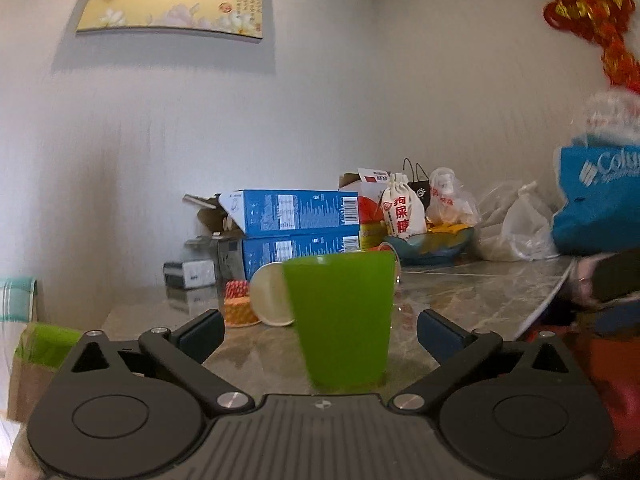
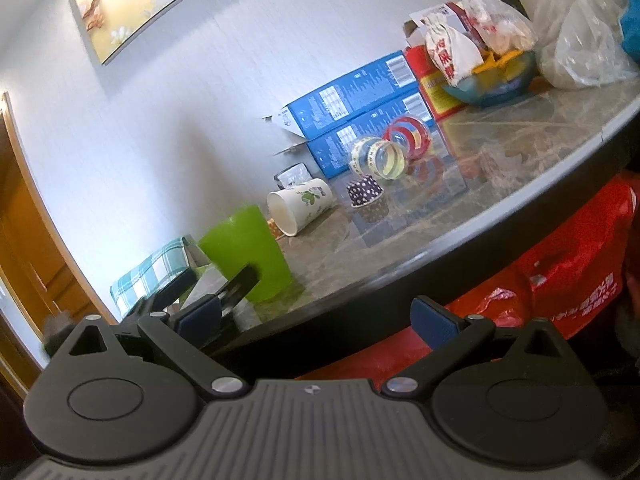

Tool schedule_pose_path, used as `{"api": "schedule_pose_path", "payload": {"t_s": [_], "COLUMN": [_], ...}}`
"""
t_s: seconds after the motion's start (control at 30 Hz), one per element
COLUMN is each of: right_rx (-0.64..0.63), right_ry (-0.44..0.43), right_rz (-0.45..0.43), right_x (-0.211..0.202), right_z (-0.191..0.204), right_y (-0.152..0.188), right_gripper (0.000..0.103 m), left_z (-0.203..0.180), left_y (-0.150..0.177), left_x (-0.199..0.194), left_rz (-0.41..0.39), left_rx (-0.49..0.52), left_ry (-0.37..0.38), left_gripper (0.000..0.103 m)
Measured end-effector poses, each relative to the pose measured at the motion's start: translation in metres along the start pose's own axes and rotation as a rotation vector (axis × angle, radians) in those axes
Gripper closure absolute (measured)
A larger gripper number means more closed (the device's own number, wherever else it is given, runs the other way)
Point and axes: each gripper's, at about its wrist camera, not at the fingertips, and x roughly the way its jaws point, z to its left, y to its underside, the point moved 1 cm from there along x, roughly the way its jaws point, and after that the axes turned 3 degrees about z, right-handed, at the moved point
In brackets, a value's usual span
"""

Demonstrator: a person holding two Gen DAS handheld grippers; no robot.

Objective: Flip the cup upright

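Between the spread left gripper point(image 1: 320, 334) fingers: green cup point(image 1: 340, 320) upright on table point(image 1: 480, 296), untouched. Flip looks done; next, retreat. Right gripper point(image 2: 316, 320) spread, empty.

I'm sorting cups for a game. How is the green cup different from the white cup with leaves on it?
The green cup stands upright on its narrow base, mouth up; the white paper cup lies on its side with its open mouth showing. The green cup is plain, one solid colour; the white paper cup has green leaf prints. The green cup sits between the left gripper's open fingers; nothing grips the white paper cup. Both rest on the marble table, and both widen toward the mouth.
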Motion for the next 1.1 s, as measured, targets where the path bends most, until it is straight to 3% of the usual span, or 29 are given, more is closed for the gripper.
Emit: {"api": "schedule_pose_path", "payload": {"t_s": [0.17,0.3,0.4,0.57,0.77,1.1], "right_rx": [-0.191,-0.285,-0.249,-0.311,-0.25,-0.197], "right_ry": [0.079,0.142,0.163,0.199,0.207,0.196], "right_rz": [0.002,-0.023,0.023,0.127,0.204,0.195], "right_x": [-0.002,-0.007,-0.01,-0.008,0.011,0.009], "right_z": [0.046,0.075,0.088,0.108,0.091,0.081], "right_y": [-0.02,-0.036,-0.051,-0.07,-0.077,-0.073], "right_gripper": [0.001,0.001,0.001,0.001,0.001,0.001], "left_z": [0.027,0.049,0.056,0.049,0.038,0.037], "left_y": [-0.047,-0.084,-0.107,-0.128,-0.13,-0.117], "left_x": [-0.021,-0.031,-0.037,-0.033,-0.024,-0.01], "left_rz": [0.219,0.298,0.344,0.446,0.455,0.529], "left_rx": [-0.026,-0.075,-0.104,-0.08,-0.099,-0.165], "left_ry": [0.021,0.014,0.021,0.034,0.053,0.067], "left_gripper": [0.0,0.0,0.0,0.0,0.0,0.0]}}
